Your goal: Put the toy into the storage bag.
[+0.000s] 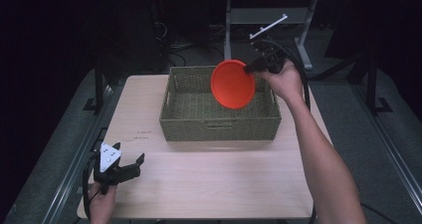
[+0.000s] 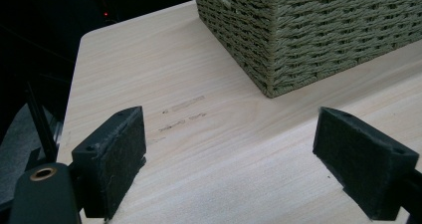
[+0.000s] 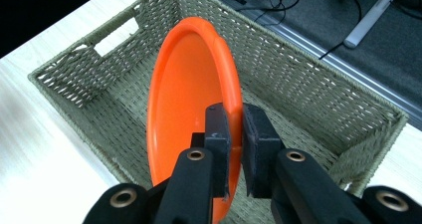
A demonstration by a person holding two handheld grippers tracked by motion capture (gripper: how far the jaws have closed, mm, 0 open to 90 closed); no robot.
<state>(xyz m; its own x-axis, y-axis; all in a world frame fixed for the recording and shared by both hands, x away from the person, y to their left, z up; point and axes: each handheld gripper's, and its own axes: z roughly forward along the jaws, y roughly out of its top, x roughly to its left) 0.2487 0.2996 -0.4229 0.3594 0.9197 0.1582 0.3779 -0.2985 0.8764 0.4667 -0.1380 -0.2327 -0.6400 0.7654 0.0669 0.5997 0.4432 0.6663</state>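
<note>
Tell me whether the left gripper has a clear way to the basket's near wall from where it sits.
Probably yes. The left gripper is open and holds nothing, and only bare table lies between it and the basket.

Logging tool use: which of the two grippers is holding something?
The right gripper, shut on the orange plate's rim above the basket. The left gripper is open, empty.

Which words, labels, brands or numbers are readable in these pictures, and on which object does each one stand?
No text can be read.
Faint dark marks in two short rows on the table, near the basket: they may be print, but are too blurred to read.
Orange plate, basket and both grippers: no visible label, brand or number.
</note>
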